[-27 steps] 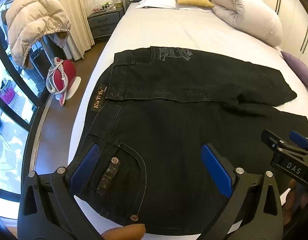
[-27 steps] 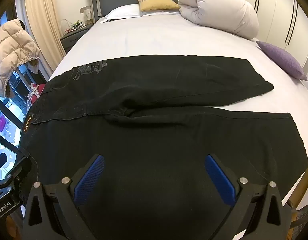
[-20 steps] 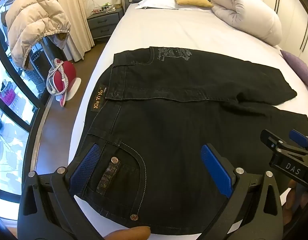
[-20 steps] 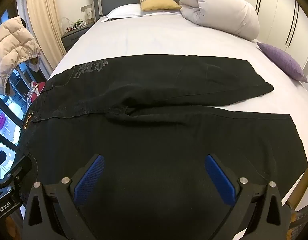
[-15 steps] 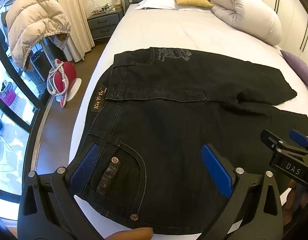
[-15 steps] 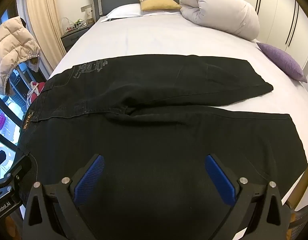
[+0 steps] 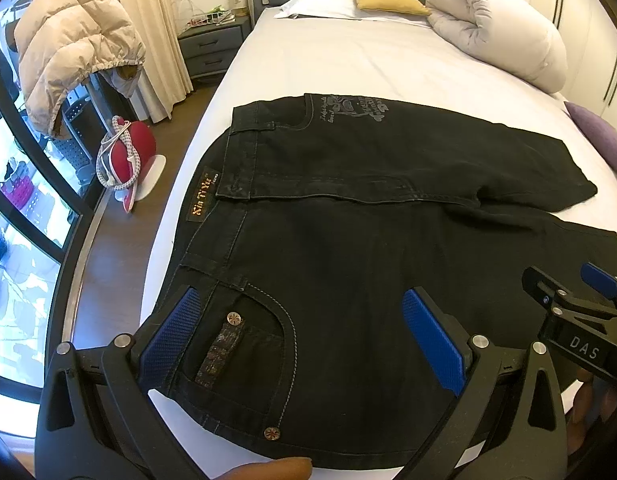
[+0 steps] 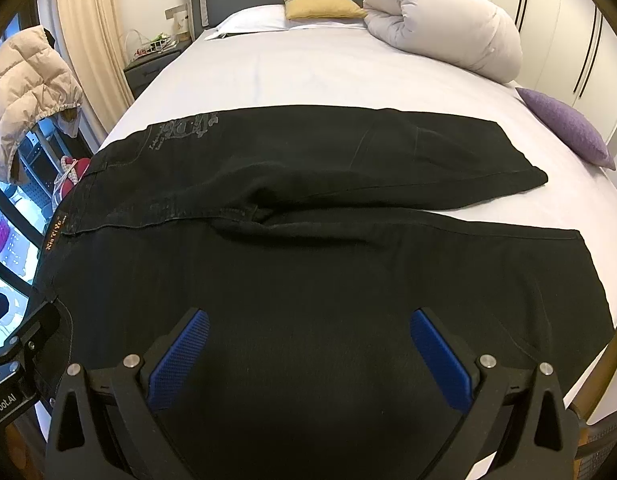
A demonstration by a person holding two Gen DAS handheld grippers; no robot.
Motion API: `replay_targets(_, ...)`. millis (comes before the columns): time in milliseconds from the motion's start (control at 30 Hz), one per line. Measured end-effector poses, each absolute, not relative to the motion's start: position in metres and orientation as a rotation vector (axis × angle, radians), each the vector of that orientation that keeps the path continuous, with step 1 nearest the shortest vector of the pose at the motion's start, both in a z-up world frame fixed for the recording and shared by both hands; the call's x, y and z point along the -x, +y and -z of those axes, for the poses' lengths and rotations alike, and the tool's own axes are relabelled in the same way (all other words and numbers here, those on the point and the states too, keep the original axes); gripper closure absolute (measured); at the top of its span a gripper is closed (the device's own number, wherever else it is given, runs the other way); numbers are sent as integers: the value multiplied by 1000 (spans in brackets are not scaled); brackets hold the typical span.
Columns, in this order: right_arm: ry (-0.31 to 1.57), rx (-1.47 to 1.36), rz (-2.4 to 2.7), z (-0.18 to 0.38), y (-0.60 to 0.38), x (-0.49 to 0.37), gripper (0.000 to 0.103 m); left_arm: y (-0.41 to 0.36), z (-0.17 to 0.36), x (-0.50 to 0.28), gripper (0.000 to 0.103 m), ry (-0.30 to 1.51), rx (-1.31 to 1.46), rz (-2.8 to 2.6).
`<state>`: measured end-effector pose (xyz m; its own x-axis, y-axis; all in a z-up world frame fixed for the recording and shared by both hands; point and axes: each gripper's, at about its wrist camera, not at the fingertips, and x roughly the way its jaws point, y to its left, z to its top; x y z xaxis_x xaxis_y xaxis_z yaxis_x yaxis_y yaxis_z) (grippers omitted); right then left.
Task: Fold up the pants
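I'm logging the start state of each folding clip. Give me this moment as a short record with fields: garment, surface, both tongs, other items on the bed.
garment: black jeans, spread flat, waistband toward the left bed edge, legs apart
surface: bed with white sheet
left tongs: open, over the front pocket, gripping nothing
right tongs: open, over the near leg, gripping nothing
on bed: rolled white duvet, yellow cushion, purple cushion

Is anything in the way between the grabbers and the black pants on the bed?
Nothing visible. The black pants lie spread flat on the bed, right below the open left hand-held gripper and the open right hand-held gripper.
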<state>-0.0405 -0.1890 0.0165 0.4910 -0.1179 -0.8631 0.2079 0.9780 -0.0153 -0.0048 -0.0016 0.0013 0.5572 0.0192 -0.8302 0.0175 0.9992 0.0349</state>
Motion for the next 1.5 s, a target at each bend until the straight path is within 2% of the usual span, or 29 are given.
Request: replay_targets(1500, 1051, -84, 192, -13, -182, 44, 0, -1, 5, 2, 0, 982, -50, -19)
